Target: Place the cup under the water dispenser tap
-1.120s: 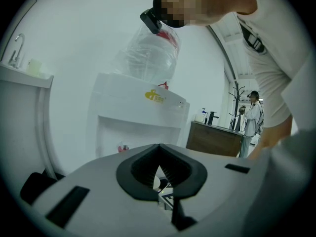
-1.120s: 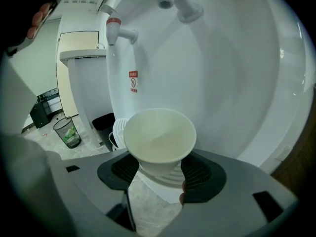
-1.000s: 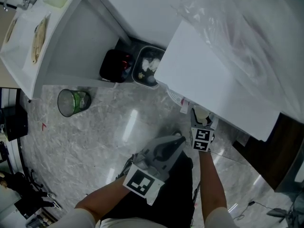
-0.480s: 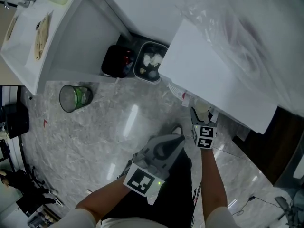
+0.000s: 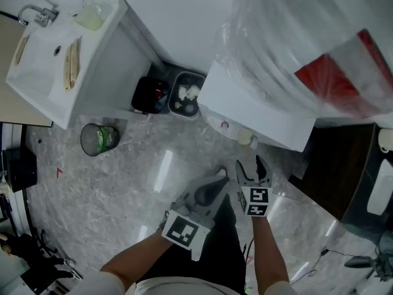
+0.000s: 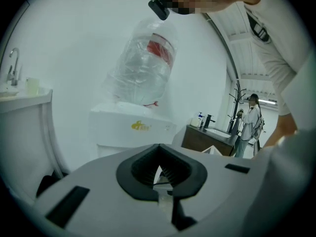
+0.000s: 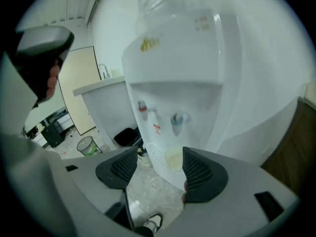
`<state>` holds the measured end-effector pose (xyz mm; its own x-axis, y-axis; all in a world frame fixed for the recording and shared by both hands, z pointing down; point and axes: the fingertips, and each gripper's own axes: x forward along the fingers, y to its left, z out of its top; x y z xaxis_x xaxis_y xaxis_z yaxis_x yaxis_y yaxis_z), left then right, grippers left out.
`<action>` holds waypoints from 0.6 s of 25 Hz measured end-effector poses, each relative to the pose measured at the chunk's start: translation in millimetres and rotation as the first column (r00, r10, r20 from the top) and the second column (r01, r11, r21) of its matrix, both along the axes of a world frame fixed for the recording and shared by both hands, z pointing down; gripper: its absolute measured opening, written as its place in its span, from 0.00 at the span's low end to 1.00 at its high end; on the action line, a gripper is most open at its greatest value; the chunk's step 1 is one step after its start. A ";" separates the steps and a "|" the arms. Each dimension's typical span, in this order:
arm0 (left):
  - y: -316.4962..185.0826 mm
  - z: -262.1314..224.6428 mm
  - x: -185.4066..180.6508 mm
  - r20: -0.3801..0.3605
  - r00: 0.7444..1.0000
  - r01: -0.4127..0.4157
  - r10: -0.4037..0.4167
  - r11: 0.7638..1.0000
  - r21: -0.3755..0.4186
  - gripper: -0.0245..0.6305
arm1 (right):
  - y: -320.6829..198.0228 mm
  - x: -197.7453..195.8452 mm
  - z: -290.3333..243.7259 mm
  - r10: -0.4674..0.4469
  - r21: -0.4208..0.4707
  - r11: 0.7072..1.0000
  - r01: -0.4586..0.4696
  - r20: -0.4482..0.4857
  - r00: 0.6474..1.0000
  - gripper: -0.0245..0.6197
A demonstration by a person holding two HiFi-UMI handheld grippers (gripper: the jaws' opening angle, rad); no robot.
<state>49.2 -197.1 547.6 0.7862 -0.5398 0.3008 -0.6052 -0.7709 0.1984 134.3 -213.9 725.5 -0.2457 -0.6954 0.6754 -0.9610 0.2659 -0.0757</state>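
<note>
On the floor beside the sink counter (image 5: 37,85), a mesh bin (image 5: 98,138) is holding something green and a grey bin (image 5: 186,94) white scraps. The pale cup (image 7: 174,158) is sitting on the tray of the dispenser (image 7: 173,68), below the taps (image 7: 178,121). The right tongs (image 7: 159,168) are standing wide and empty, having just been opening; the left tongs (image 6: 159,174) are pressing together, empty.

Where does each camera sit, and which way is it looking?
Head view: on the person's head, facing steeply down at floor, water dispenser, both forearms, left gripper and right gripper.
Left gripper view: rides the left gripper, facing along its shut jaws at the water dispenser and bottle; the person's shirt shows right.
Right gripper view: rides the right gripper, facing down between jaws that have just been opening, nothing between them, at taps and cup; a shoe shows.
Shared: all three show the water dispenser.
</note>
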 end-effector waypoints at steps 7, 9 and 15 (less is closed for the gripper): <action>18.2 -84.2 -3.3 0.007 1.000 0.002 -0.002 0.999 0.034 0.04 | 20.7 -16.6 -147.3 -0.004 0.110 0.994 -0.001 0.047 0.999 0.46; 27.1 -104.4 -3.2 0.011 1.000 -0.005 0.005 0.999 0.039 0.04 | 28.2 -18.6 -185.7 -0.001 0.142 0.990 -0.006 0.047 0.999 0.39; 49.7 -151.2 -6.2 0.005 1.000 -0.024 0.024 1.000 0.016 0.04 | 57.0 -32.6 -280.8 -0.016 0.201 0.980 -0.003 0.097 0.995 0.19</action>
